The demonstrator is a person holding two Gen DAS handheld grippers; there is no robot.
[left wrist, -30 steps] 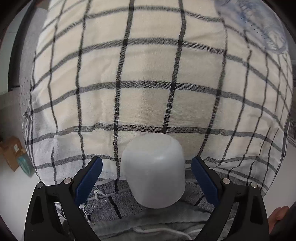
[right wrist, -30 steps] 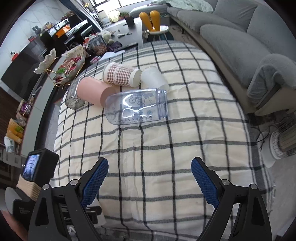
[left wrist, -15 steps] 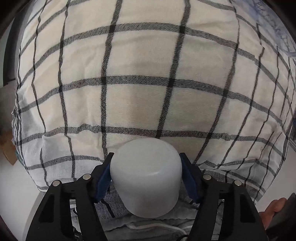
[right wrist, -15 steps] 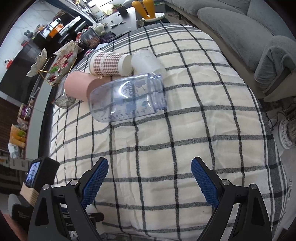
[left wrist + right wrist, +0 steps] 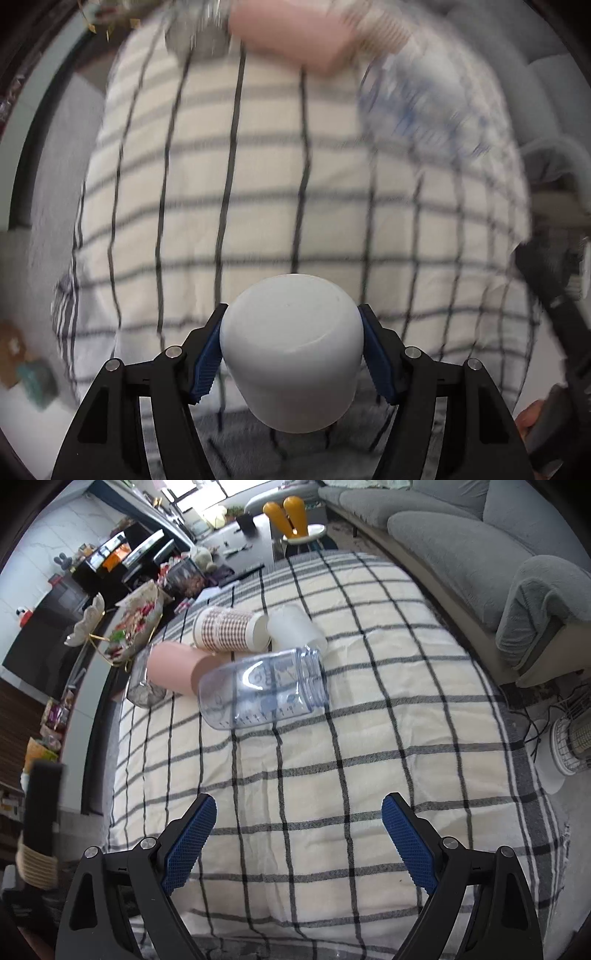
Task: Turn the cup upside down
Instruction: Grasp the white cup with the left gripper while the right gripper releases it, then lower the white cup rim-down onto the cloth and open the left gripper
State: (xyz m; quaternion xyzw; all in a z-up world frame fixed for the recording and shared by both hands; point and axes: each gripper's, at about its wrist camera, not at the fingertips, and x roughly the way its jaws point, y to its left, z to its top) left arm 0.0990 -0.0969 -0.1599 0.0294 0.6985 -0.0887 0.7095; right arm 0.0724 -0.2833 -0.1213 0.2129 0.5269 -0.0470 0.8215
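Observation:
My left gripper (image 5: 291, 350) is shut on a frosted white cup (image 5: 291, 347). The cup's closed bottom faces the camera and it is held off the checked tablecloth (image 5: 258, 192). The blue pads (image 5: 207, 363) press on both sides of the cup. The view is blurred by motion. My right gripper (image 5: 295, 834) is open and empty above the near part of the checked tablecloth (image 5: 332, 768).
At the far side of the table lie a clear bottle (image 5: 262, 686), a pink cup (image 5: 173, 668), a checked paper cup (image 5: 229, 629), a frosted cup (image 5: 295, 627) and a glass (image 5: 142, 690). A grey sofa (image 5: 461, 546) is on the right, a heater (image 5: 572, 738) on the floor.
The left gripper closed on the white cup, then lifted and tilted it up. The far cups now show in its view. The right gripper stays open and shifted slightly.

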